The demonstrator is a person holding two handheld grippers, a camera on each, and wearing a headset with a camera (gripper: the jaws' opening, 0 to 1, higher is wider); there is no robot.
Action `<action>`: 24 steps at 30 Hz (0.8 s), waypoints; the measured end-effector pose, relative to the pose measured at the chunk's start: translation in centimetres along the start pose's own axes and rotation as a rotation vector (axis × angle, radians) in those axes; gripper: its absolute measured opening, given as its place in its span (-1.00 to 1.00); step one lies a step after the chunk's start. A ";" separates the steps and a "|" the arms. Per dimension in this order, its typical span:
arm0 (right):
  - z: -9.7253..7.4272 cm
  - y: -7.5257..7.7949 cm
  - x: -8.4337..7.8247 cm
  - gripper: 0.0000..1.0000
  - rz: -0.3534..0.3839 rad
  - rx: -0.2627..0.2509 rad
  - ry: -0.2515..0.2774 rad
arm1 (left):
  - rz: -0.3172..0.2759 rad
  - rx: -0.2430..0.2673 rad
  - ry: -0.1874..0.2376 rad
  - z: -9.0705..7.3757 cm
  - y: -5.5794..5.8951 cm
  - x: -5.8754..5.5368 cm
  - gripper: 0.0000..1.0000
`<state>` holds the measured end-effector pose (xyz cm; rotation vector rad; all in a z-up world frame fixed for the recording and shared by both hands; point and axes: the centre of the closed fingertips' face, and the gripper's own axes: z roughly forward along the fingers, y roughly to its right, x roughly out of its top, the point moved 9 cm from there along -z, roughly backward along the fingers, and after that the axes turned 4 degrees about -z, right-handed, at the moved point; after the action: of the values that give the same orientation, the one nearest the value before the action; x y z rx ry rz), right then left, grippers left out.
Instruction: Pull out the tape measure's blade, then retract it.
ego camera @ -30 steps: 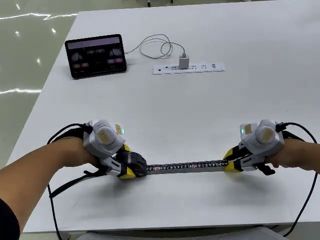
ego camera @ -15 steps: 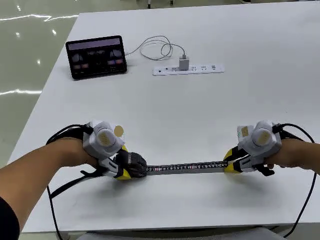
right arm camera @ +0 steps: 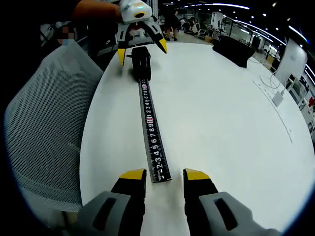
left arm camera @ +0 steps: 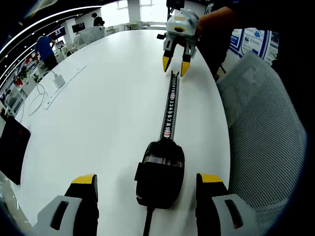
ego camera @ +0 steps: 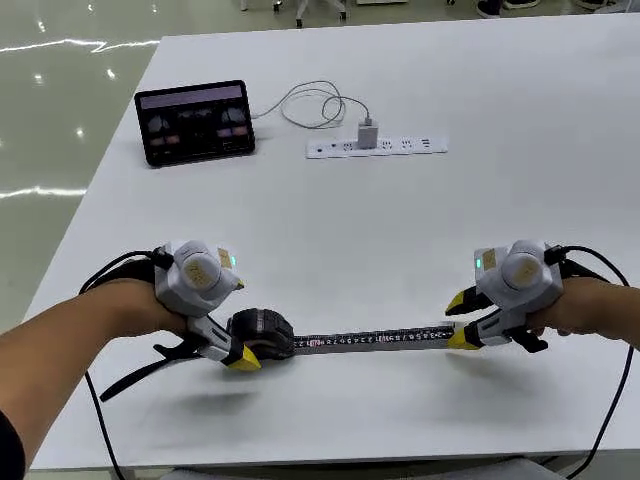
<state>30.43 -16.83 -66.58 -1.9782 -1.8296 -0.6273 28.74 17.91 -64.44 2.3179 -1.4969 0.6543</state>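
Jaws newly spread, left gripper (left arm camera: pixel 147 179) frees the tape measure (left arm camera: pixel 160 169), right gripper (right arm camera: pixel 164 174) its drawn-out blade (right arm camera: pixel 150 132); retraction likely follows.

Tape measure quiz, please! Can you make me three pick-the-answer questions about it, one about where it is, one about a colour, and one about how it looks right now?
1. Where is the tape measure's case?
A. Between the jaws of the left gripper
B. On top of a tablet
C. Beside a power strip

2. The right gripper has jaw ends of what colour?
A. Red
B. Yellow
C. Green

3. How is the blade?
A. Wound fully into the case
B. Pulled out, lying flat on the table
C. Bent up into the air

Answers:
1. A: the left gripper view shows the black case between the open jaws.
2. B: the right gripper view shows yellow ends either side of the blade's end.
3. B: the numbered strip runs straight across the white top from case to right gripper.
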 end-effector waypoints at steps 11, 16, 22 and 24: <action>-0.2 -0.6 0.8 -0.25 0.073 -0.016 0.022 | -0.105 0.033 0.055 -0.5 -0.1 -0.1 0.95; -0.3 -0.9 0.5 -0.12 0.145 -0.062 0.054 | -0.217 0.081 0.129 -0.8 -0.5 -0.7 1.00; -0.7 -1.2 -0.2 0.02 0.213 -0.117 0.081 | -0.420 0.134 0.229 -1.7 -0.6 -1.5 1.00; -0.9 -1.4 -0.4 0.06 0.243 -0.130 0.085 | -0.421 0.145 0.235 -1.8 -0.8 -2.0 1.00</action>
<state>28.97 -17.59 -66.10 -2.1780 -1.5031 -0.7563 28.34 20.64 -63.92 2.4500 -0.8474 0.8971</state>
